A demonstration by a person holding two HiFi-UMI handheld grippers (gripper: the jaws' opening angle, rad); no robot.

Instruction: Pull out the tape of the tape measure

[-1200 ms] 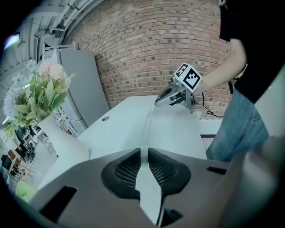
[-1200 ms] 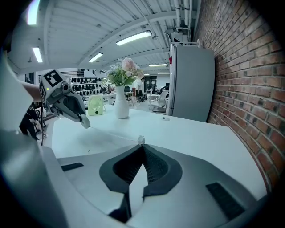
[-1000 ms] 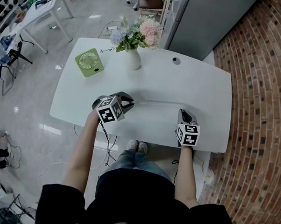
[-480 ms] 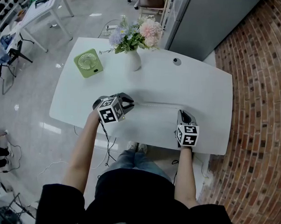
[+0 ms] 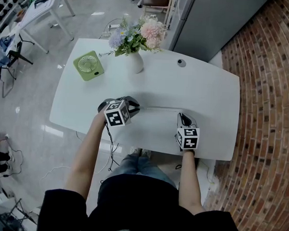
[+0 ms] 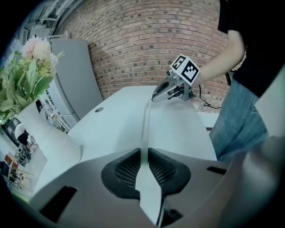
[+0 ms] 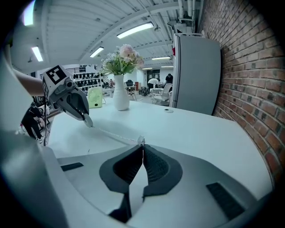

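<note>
Tape [image 5: 157,107] runs as a thin pale line across the white table [image 5: 210,91] in the head view. It stretches from the left gripper [image 5: 131,106] at its 9 o'clock end to the right gripper [image 5: 182,118] at its 3 o'clock end. A vase of flowers [image 5: 135,59] stands well apart at 12 o'clock and a green fan [image 5: 88,64] at 10 o'clock. In the left gripper view the jaws are partly closed, their ribbed pads clamped on the white tape measure body [image 6: 149,191]. The strip leaves it toward 12 o'clock, straight for the other gripper [image 6: 156,95]. In the right gripper view the jaws are pressed together, pinching the tape's end tab [image 7: 140,141] at their tips. The strip trails off toward 10 o'clock to the gripper holding the body [image 7: 88,121]. The pull looks well under way, with a fair length out. To finish it cleanly, the left grip should hold the body square and low. The right should draw away toward 3 o'clock in line with the strip, level and untwisted. A sideways tug could slip the thin tab from the pads or kink the strip.
</note>
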